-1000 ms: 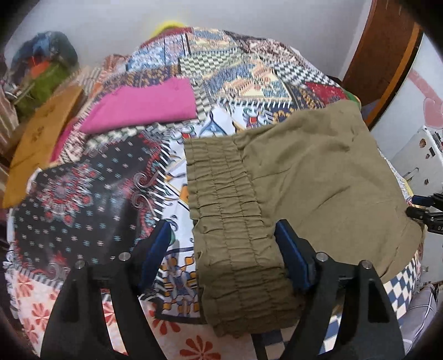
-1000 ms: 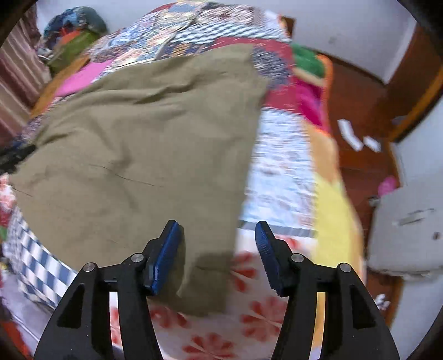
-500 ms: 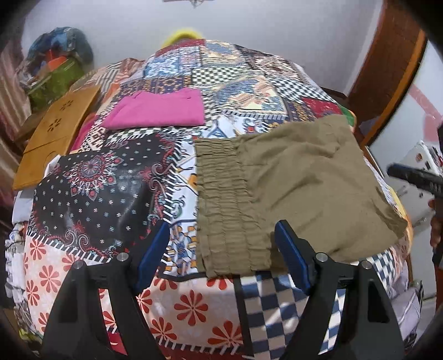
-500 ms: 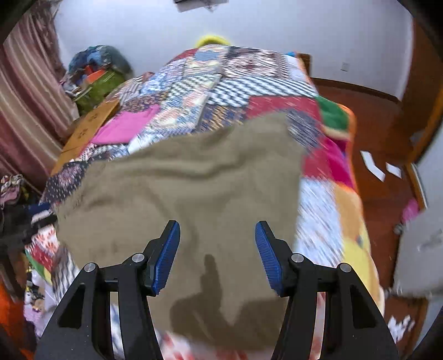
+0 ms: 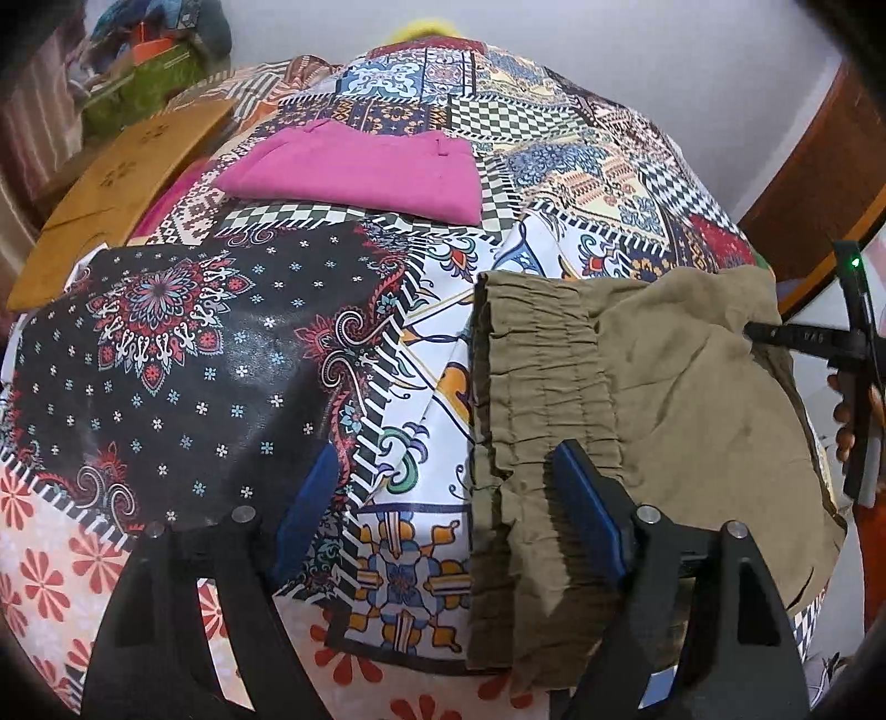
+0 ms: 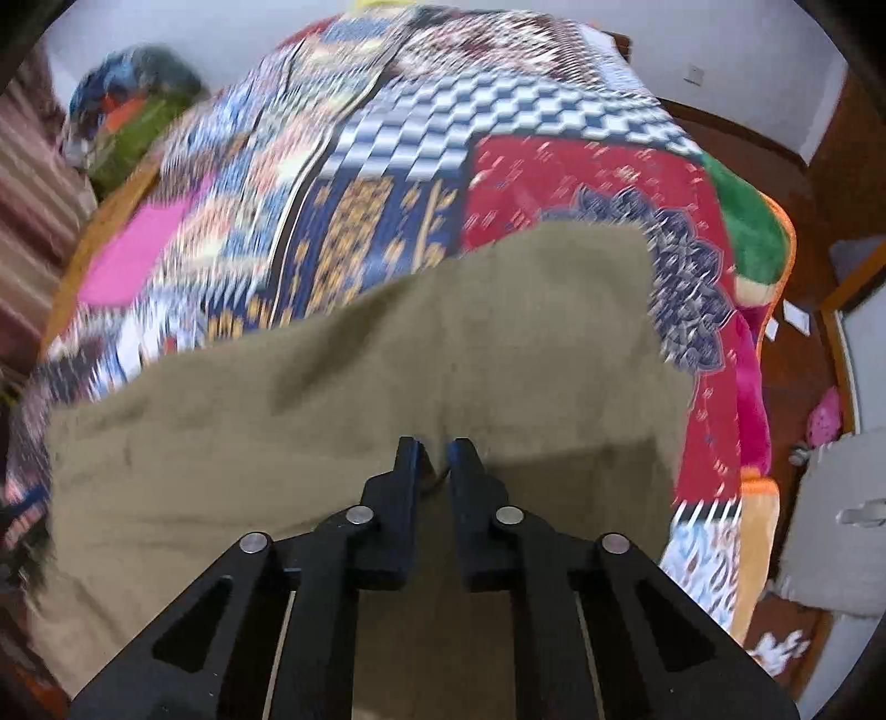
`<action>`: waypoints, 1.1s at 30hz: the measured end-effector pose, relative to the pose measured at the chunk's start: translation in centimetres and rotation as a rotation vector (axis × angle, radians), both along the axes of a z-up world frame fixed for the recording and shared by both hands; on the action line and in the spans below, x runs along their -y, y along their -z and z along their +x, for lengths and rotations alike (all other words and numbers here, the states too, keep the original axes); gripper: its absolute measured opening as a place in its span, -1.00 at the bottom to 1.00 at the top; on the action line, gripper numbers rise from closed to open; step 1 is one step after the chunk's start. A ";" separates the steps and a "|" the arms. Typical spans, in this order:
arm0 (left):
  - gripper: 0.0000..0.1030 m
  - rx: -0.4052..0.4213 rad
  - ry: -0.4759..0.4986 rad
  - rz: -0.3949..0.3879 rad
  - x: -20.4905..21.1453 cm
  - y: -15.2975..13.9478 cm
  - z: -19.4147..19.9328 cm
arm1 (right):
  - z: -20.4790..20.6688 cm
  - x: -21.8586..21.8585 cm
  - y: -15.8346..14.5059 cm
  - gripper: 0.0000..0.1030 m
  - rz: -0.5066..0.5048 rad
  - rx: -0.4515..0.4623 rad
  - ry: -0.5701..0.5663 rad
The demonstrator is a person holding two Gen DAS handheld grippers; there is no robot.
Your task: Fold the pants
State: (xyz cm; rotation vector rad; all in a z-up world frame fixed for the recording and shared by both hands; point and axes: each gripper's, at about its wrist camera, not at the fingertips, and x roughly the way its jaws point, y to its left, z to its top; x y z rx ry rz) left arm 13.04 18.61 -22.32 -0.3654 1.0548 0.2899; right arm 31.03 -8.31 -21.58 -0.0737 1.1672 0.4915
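Olive-green pants [image 5: 675, 399] with a gathered elastic waistband [image 5: 531, 376] lie on a patchwork bedspread [image 5: 221, 376]. My left gripper [image 5: 443, 498] is open, its right finger over the waistband's near end. In the right wrist view the pants [image 6: 343, 399] fill the lower half, blurred by motion. My right gripper [image 6: 434, 451] is shut on the pants' cloth and holds that edge lifted. The right gripper also shows in the left wrist view [image 5: 797, 335], at the pants' far right edge.
A folded pink garment [image 5: 360, 177] lies further back on the bed. A wooden board [image 5: 111, 183] and a pile of clothes [image 5: 155, 50] stand at the left. A wooden door [image 5: 819, 183] is at the right, with floor beyond the bed [image 6: 797, 332].
My right gripper went from open to shut on the pants and has lifted the far edge. My left gripper moved in closer over the waistband, still open.
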 end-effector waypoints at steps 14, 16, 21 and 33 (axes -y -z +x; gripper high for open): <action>0.86 0.046 0.009 -0.010 2.5 -5.1 -4.2 | -9.7 4.1 -7.3 -0.50 0.070 0.159 -0.068; 0.89 0.054 0.010 -0.041 3.4 -5.4 -4.8 | -10.9 3.7 -7.6 -0.30 0.086 0.186 -0.085; 0.89 0.015 0.035 -0.185 5.4 -4.4 -5.8 | -14.4 3.7 -8.3 -0.25 0.124 0.209 -0.125; 0.95 0.030 -0.014 -0.534 5.6 -1.4 -5.1 | -17.7 1.6 -2.5 -0.24 -0.001 0.132 -0.214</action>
